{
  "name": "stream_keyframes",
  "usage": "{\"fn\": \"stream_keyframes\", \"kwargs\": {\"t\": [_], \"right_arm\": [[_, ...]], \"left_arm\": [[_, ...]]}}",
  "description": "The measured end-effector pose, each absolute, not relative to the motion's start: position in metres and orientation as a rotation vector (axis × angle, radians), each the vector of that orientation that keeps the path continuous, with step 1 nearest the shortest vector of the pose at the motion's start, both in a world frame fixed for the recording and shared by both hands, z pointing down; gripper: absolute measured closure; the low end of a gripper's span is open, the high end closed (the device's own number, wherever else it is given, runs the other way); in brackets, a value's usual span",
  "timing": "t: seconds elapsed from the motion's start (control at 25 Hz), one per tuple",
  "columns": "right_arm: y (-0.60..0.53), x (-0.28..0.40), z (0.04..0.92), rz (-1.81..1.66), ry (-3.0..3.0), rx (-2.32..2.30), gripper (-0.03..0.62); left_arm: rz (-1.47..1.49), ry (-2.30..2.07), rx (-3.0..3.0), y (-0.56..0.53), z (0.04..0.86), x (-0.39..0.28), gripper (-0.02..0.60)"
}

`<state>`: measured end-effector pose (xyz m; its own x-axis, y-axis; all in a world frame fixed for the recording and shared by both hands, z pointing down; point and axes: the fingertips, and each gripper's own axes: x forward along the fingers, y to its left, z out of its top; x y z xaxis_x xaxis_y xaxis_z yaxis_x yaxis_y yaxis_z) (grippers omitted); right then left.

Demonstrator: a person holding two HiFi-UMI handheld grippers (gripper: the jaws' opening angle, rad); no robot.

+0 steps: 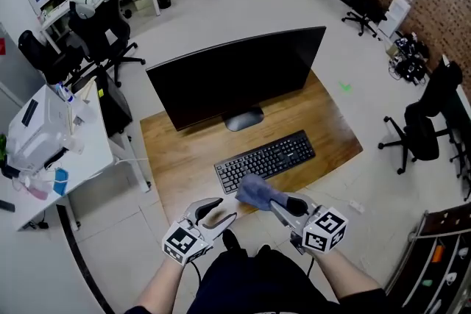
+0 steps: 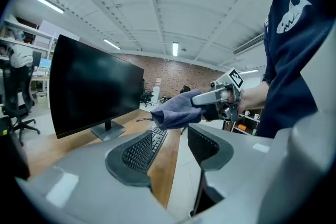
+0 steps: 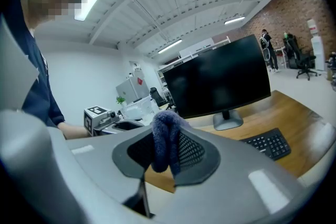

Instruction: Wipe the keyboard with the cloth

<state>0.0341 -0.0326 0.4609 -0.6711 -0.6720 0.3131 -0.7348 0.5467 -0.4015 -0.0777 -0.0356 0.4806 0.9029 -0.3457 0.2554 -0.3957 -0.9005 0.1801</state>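
Note:
A black keyboard lies on the wooden desk in front of a dark monitor. My right gripper is shut on a blue-grey cloth, which hangs over the keyboard's near left end; in the right gripper view the cloth is pinched between the jaws. In the left gripper view the cloth and the right gripper show ahead, above the keyboard. My left gripper stands open and empty at the desk's near edge, left of the cloth.
A white side table with a printer and small items stands to the left. Black office chairs are behind it, and another chair is at the right. The monitor's stand sits behind the keyboard.

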Motion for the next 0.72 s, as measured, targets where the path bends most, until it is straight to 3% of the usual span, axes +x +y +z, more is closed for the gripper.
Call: {"fn": "stream_keyframes", "kwargs": {"t": [0.72], "right_arm": [[0.14, 0.08, 0.476, 0.782, -2.714, 1.064, 0.503]], "left_arm": [[0.361, -0.68, 2.831, 0.13, 0.469, -0.029, 0.378]]}}
